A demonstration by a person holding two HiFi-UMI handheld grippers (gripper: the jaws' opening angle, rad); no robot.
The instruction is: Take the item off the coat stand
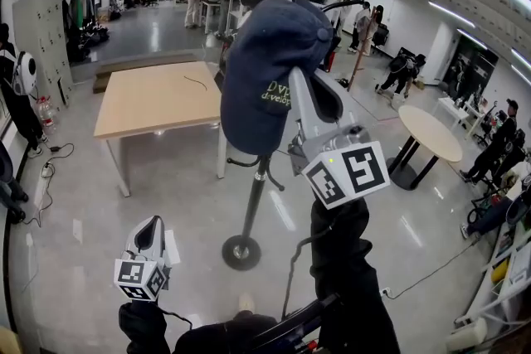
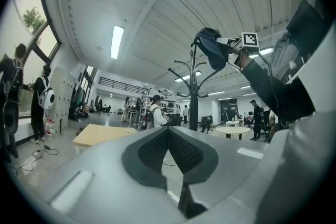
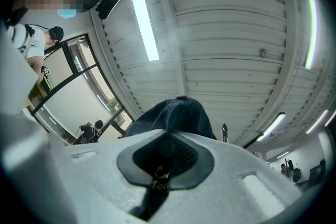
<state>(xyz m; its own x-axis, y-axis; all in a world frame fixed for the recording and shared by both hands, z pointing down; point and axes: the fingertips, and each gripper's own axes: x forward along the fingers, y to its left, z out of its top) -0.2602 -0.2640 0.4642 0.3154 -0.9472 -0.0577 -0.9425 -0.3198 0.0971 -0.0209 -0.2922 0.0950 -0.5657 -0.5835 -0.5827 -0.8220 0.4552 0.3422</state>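
Note:
A navy cap [image 1: 264,70] with yellow lettering hangs at the top of the black coat stand [image 1: 253,203]. My right gripper [image 1: 307,87] is raised and shut on the cap's edge, and the cloth [image 3: 176,115] shows pinched between its pads [image 3: 181,157]. In the left gripper view the cap [image 2: 211,51] sits right by the stand's upper hooks [image 2: 195,68]; I cannot tell whether it still rests on one. A hook tip [image 3: 224,131] pokes up beside the cap. My left gripper [image 1: 150,233] is low at the left, shut with nothing between its pads [image 2: 181,149].
The stand's round base [image 1: 241,252] rests on the glossy floor just ahead. A wooden table [image 1: 158,99] stands behind it to the left and a round table [image 1: 431,133] to the right. Several people stand at the back and along the right wall. Cables [image 1: 46,178] trail at the left.

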